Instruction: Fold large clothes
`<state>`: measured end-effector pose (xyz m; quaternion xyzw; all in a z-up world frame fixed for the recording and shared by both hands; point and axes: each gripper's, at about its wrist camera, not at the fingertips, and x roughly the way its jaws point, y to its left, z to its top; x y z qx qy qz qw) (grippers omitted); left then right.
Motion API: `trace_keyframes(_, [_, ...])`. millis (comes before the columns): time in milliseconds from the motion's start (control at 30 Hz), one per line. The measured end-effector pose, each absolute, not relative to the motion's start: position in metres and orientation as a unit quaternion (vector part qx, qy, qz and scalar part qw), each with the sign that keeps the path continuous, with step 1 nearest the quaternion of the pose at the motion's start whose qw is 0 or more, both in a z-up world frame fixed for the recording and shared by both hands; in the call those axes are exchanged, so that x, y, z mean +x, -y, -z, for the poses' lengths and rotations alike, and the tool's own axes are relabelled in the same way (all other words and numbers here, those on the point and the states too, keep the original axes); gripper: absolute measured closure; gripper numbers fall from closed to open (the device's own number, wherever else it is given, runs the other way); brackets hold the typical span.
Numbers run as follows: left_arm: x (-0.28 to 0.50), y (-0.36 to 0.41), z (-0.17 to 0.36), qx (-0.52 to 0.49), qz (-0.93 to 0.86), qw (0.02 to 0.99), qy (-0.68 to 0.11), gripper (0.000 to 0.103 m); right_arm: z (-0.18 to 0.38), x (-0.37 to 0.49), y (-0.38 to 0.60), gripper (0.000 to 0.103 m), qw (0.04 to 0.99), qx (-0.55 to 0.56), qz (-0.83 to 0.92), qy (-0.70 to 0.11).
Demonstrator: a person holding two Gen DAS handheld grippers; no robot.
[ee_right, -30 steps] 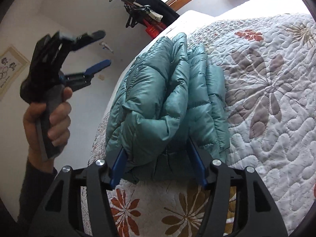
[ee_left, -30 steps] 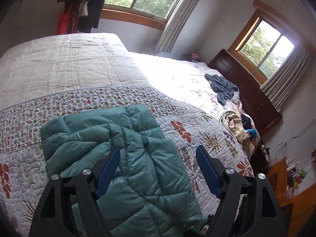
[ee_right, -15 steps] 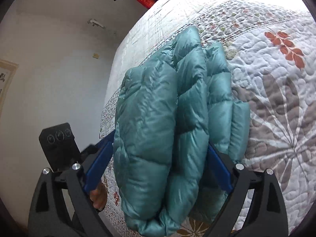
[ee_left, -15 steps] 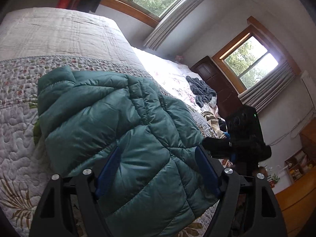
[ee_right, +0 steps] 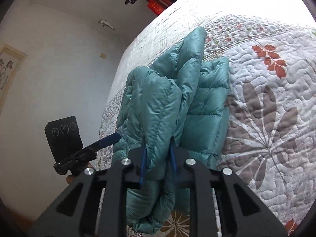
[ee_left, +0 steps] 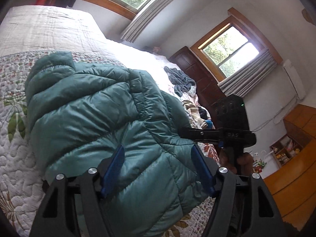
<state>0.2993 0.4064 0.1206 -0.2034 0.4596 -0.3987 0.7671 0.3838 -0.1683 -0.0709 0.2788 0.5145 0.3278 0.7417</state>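
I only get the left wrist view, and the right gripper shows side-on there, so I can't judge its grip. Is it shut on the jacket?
Observer: Yes. In the right wrist view, the right gripper is pinched shut on a thick fold of the jacket.
Operator: Where on the jacket?
Observer: At its near end. The puffy layers bunch between the fingers, and the far part lies on the quilt.
Operator: How does my left gripper look from there?
Observer: The left gripper shows one blue finger reaching the jacket's left edge. I cannot tell if it touches.
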Motion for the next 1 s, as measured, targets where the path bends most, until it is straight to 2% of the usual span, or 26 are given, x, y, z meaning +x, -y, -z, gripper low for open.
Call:
trace_keyframes(200, [0.277, -0.37, -0.117, -0.16, 0.444, 0.743, -0.475, 0.035, 0.128, 0.375, 0.207, 0.085, 0.71, 0.382, -0.336, -0.487])
trace_keyframes(300, [0.28, -0.359, -0.1, -0.145, 0.441, 0.736, -0.493, 0.042, 0.152, 0.375, 0.217, 0.085, 0.693, 0.41, -0.335, -0.488])
trace_keyframes(400, [0.286, -0.358, -0.087, -0.152, 0.438, 0.729, -0.503, 0.049, 0.175, 0.379, 0.218, 0.079, 0.678, 0.425, -0.335, -0.498])
trace_keyframes(533, [0.288, -0.361, -0.071, -0.139, 0.419, 0.735, -0.514, 0.051, 0.196, 0.386, 0.214, 0.079, 0.67, 0.434, -0.336, -0.5])
trace_keyframes(633, [0.29, -0.364, -0.079, -0.137, 0.395, 0.741, -0.525, 0.05, 0.184, 0.38, 0.21, 0.078, 0.676, 0.415, -0.329, -0.512])
trace_keyframes(700, [0.281, -0.367, -0.095, -0.142, 0.395, 0.748, -0.514, 0.048, 0.166, 0.374, 0.211, 0.07, 0.681, 0.4, -0.327, -0.519])
trace_keyframes(833, [0.248, -0.349, -0.116, -0.117, 0.441, 0.742, -0.491, 0.047, 0.123, 0.373, 0.224, 0.061, 0.707, 0.388, -0.318, -0.498])
trace_keyframes(933, [0.241, -0.335, -0.11, -0.1, 0.447, 0.737, -0.497, 0.046, 0.091, 0.379, 0.23, 0.054, 0.726, 0.385, -0.312, -0.478])
trace_keyframes(1000, [0.24, -0.327, -0.096, -0.088, 0.44, 0.734, -0.51, 0.047, 0.082, 0.387, 0.221, 0.044, 0.731, 0.369, -0.309, -0.483])
